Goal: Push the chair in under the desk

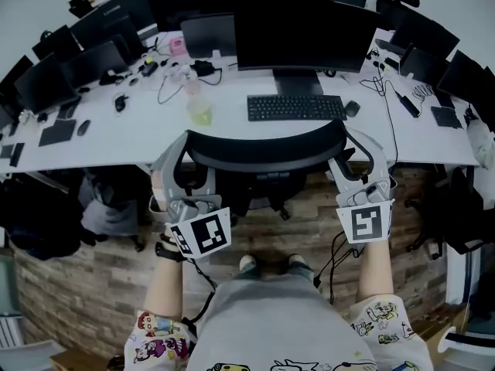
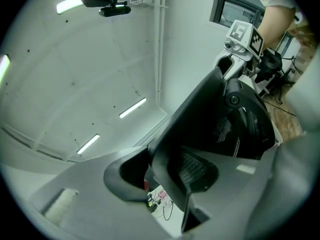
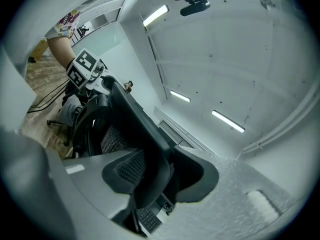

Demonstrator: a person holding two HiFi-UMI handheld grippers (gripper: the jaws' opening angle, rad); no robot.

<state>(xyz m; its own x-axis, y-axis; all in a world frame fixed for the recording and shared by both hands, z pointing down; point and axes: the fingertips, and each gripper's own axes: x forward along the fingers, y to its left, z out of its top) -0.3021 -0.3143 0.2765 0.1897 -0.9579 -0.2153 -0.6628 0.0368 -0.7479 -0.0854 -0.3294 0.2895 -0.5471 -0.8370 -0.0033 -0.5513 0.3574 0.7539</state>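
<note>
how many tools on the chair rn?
2. The left tool clamps the left edge of the chair back; the right tool clamps the right edge. Both are in plain view.

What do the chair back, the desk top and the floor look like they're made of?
Chair back: matte black plastic frame, with see-through mesh showing in the gripper views.
Desk top: smooth white, likely laminate; plain and even.
Floor: wood or wood-look planks, with staggered brown boards and grain.
</note>
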